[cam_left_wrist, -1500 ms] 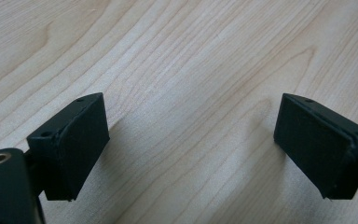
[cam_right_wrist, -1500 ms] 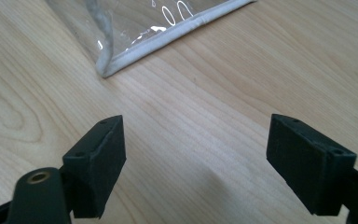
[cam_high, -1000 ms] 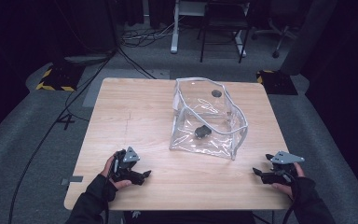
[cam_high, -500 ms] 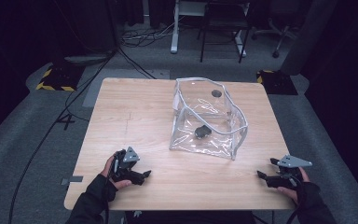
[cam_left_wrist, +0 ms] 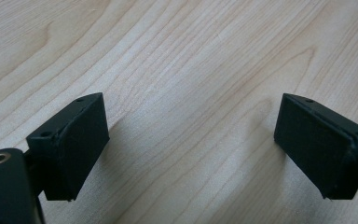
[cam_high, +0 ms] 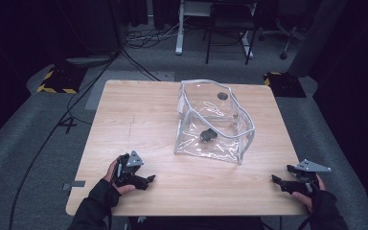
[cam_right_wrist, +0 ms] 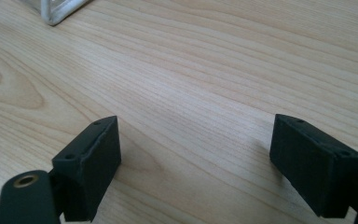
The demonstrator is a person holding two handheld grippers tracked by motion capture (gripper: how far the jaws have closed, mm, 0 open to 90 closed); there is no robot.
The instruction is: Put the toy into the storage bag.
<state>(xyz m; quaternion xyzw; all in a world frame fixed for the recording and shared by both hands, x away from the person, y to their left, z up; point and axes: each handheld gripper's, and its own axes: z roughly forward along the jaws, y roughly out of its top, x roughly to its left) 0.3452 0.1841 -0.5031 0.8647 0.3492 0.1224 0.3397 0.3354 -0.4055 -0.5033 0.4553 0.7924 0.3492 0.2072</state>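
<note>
1. One wooden table (cam_high: 139, 120) is seen, and it is in the same spot as before.
2. One clear bag (cam_high: 213, 122) with a white rim is stood near the middle of the table, a bit toward the far edge and the right edge. It has not been moved since the earlier picture. A corner of it is seen at the top left of the right gripper view.
3. Two dark things are seen at the bag: one small black thing (cam_high: 207, 134) inside it near the bottom, and one dark round spot (cam_high: 223, 96) high on its far side. What they are cannot be told.
4. Two grippers are held by two hands near the near edge of the table.
5. The left gripper (cam_high: 149, 179) is kept by the near left corner, as before. Its jaws are open with only bare wood between them.
6. The right gripper (cam_high: 275, 179) is now found farther toward the near right corner than before, well apart from the bag. Its jaws have just been opened wider, and nothing is held between them.
</note>
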